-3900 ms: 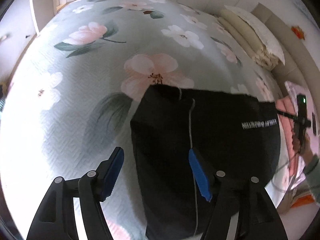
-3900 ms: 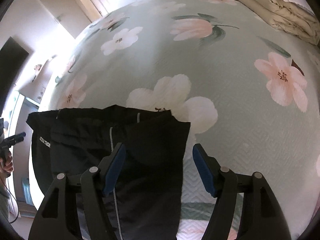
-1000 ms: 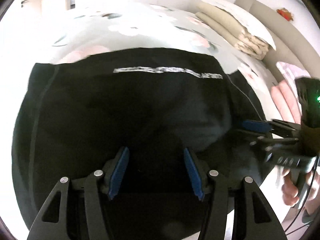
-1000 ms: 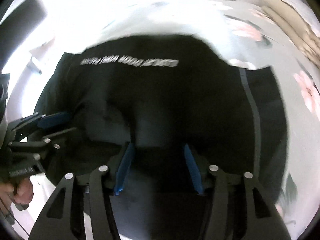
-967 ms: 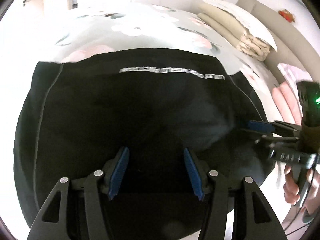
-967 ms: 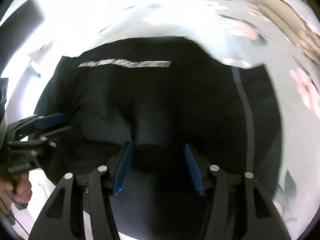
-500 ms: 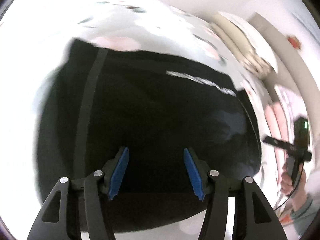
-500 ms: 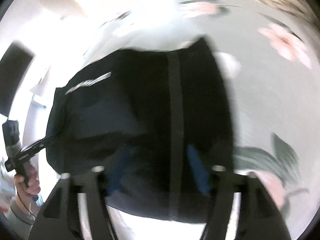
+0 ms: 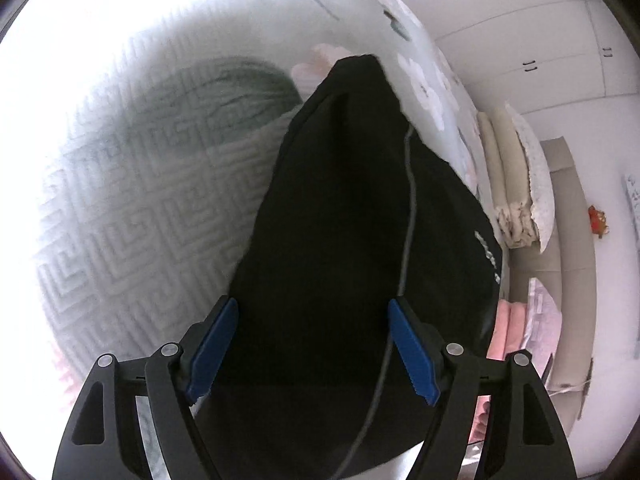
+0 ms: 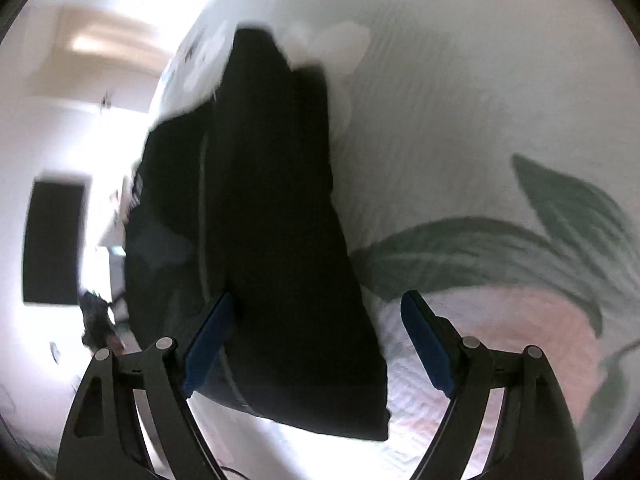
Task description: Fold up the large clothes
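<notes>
A black garment [image 9: 352,208] with a thin grey stripe and white lettering lies folded on the floral bedspread [image 9: 132,184]. My left gripper [image 9: 312,354] is open, its blue-padded jaws standing either side of the garment's near end, low over it. In the right wrist view the same garment [image 10: 272,220] is blurred; my right gripper [image 10: 316,346] is open over its near right corner, the left pad above the cloth, the right pad over the bedspread [image 10: 480,160]. Neither gripper holds anything.
Folded beige bedding and a pillow [image 9: 516,184] lie at the far side of the bed near a white wardrobe [image 9: 532,40]. Pink cloth [image 9: 516,328] lies by the bed's right edge. A dark screen [image 10: 52,240] hangs on the left wall.
Both grippers have swung round to opposite ends of the garment and dropped lower, and their jaws have spread wider. The garment now runs lengthwise away from each camera.
</notes>
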